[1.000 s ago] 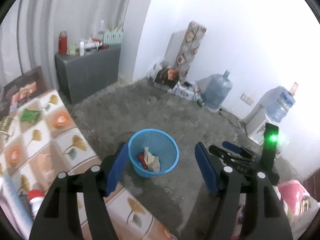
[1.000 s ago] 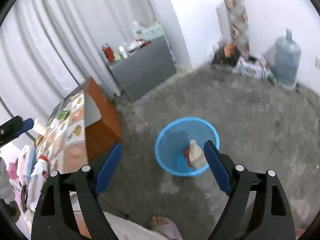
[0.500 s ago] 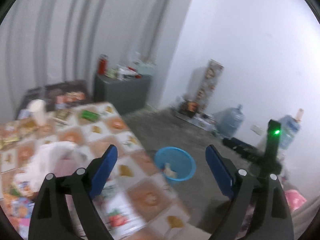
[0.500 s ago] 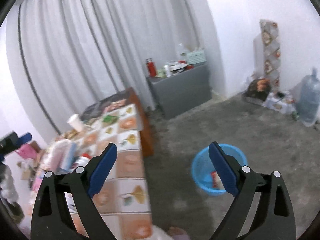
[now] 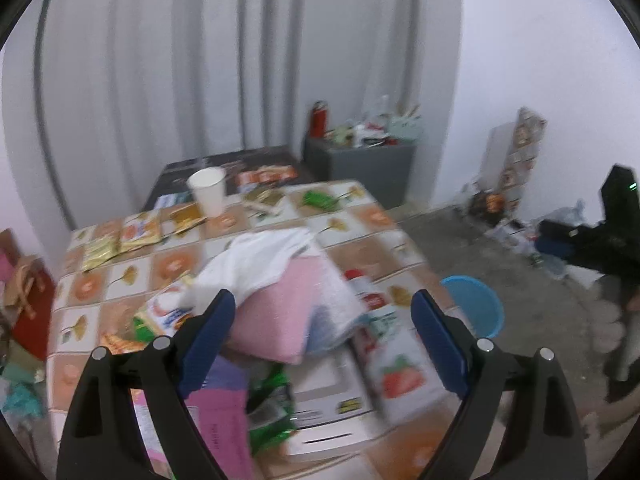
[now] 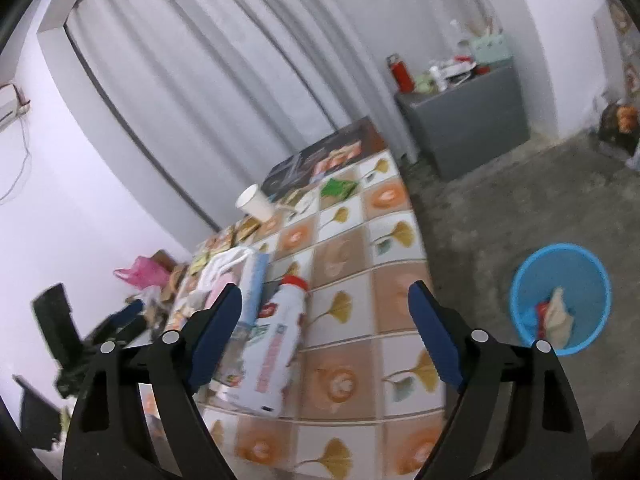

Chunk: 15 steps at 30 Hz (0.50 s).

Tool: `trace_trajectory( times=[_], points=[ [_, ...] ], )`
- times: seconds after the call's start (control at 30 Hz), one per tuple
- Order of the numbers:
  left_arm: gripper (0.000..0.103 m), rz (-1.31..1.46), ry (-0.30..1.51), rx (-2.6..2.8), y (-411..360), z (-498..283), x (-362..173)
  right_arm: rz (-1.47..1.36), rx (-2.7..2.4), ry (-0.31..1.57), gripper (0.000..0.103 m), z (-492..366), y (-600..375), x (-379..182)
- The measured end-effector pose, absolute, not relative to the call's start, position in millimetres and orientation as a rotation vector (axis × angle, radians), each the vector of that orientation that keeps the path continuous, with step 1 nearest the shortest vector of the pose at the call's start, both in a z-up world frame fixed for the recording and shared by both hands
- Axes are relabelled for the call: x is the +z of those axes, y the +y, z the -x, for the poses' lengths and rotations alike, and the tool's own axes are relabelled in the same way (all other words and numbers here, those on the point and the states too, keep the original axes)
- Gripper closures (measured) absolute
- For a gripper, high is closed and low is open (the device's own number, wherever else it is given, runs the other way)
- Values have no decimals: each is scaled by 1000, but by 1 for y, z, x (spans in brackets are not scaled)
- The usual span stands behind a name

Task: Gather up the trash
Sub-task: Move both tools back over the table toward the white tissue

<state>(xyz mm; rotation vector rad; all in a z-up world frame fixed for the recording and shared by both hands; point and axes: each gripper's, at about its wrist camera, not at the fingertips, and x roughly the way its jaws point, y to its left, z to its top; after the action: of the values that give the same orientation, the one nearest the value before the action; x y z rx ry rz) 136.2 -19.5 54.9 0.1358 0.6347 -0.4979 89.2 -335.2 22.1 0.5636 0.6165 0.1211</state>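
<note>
Both cameras have swung off the floor and onto the table point(image 6: 352, 264) since a second ago: back then the blue basket point(image 6: 560, 276) filled the middle of each view, and now it sits off the table's near right corner, down on the grey floor. In the left view the basket point(image 5: 476, 308) is half hidden behind the table edge.

The left gripper point(image 5: 324, 340) stands wide apart with nothing between its blue pads, hanging over a heap at the table's near end. Its jaws spread wider over the past second and have held that width since. The right gripper point(image 6: 324, 332) is also spread and empty, over the tiled top; its jaws have just been closing a little.

Counting on the table: one paper cup point(image 5: 207, 190) upright near the far end, one green wrapper point(image 5: 318, 199) right of the cup, several yellow packets point(image 5: 120, 242), too blurred to count, left of the cup. One white bottle with a red cap point(image 6: 280, 332) lies on its side at the near end, beside one pink towel point(image 5: 280, 312) under one white cloth point(image 5: 260, 260). One basket, with crumpled paper point(image 6: 560, 314) and something red inside it.
</note>
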Motion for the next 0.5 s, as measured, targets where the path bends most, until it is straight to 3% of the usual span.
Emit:
trace_trajectory(
  times=[0.23,0.5],
  points=[
    [17,-140,637,-438,-6,-157,49,-586,196,673,32,-117,-320,22],
    [30,-201,712,-369,7,-193,40,-635,400,732,44,-152,-279,29]
  ],
)
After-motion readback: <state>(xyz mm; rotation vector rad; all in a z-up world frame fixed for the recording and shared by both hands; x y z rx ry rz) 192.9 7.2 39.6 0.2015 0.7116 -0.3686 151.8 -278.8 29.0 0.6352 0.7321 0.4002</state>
